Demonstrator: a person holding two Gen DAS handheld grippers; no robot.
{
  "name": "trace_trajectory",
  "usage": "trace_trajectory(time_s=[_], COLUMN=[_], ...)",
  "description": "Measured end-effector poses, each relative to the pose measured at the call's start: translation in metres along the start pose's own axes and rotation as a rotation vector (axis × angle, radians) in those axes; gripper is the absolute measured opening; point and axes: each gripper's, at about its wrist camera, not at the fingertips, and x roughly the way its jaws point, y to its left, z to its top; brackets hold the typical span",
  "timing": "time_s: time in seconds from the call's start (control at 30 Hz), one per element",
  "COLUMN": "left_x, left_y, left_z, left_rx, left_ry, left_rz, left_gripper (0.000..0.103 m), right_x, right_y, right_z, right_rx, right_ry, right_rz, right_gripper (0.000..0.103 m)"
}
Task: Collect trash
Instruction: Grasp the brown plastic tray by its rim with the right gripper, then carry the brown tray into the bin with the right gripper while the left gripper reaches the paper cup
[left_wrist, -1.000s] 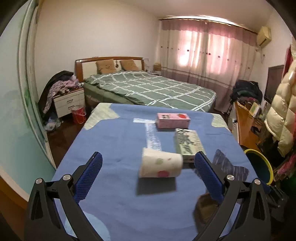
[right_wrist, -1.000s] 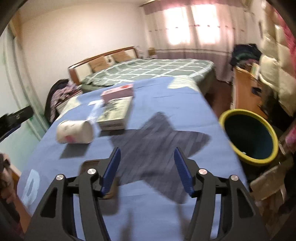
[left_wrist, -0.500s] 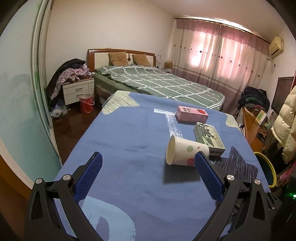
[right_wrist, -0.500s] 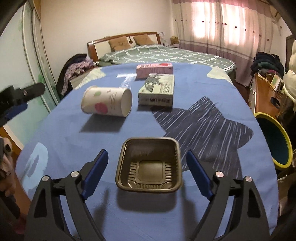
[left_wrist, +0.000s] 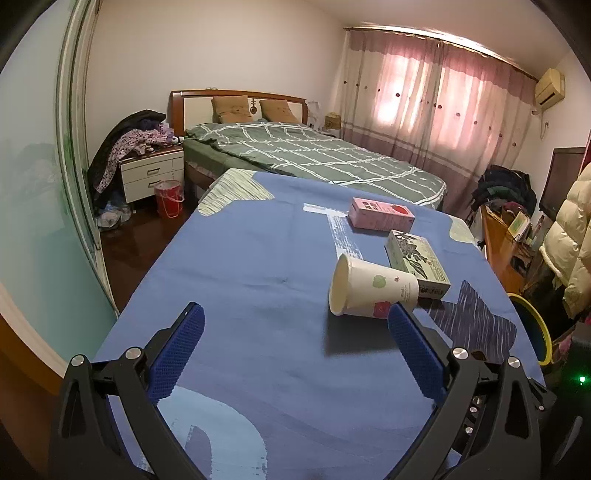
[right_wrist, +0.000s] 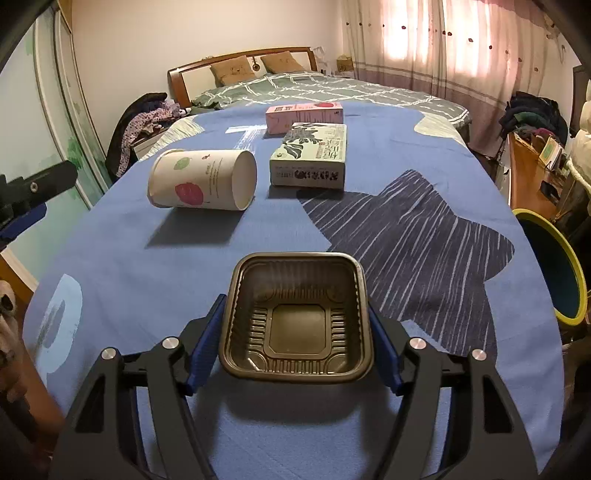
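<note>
A: Left wrist view, entries?

B: Left gripper (left_wrist: 295, 338), jaws spread wide, nothing between them; paper cup (left_wrist: 371, 291) on its side on the blue tablecloth (left_wrist: 240, 280), just ahead of the right-hand pad; green-printed box (left_wrist: 417, 262) beside the cup; pink carton (left_wrist: 380, 213) beyond it; yellow-rimmed bin (left_wrist: 535, 332) off the table's right edge.

A: Risk there?

B: The cup is round and lying loose; a nudge from that pad would likely roll it toward the box or away.

A: Right wrist view?

B: Right gripper (right_wrist: 295, 343), jaws closing around the dark plastic tray (right_wrist: 295, 317); pads at the tray's two side walls, seemingly touching; I cannot tell if they press yet; tray flat on the cloth; cup, box and carton farther off; bin at the right.

A: Risk there?

B: Thin tray walls may buckle under a hard squeeze; a shallow hold on sloped sides may slip on lifting; the carry to the bin could drop it short.
</note>
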Motion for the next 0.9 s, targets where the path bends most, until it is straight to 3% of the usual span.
trace_trajectory(time_s=[0.17,0.37,0.73,0.9], left_x=[0.002,0.008,0.02,0.028], left_y=[-0.004,-0.012,-0.025,-0.036], left_z=[-0.001,-0.004,-0.006,-0.005], left_rx=[0.011,0.027,0.058,0.083], left_ry=[0.008,0.024,0.052,0.069], left_rz=[-0.001,-0.006,-0.016,-0.023], left_gripper=[0.098,0.098,0.098,0.098], right_x=[-0.004,-0.009,-0.033,-0.028], right_y=[-0.013,-0.054,-0.169,-0.224], right_z=[0.004,0.015,0.051,0.061], right_rx=[0.03,0.105,0.297,0.38], right_ry=[-0.016,-0.052,-0.174,-0.172], right_rz=[-0.023,-0.115,-0.368,-0.479], right_gripper=[0.067,0.067,0.067,0.067])
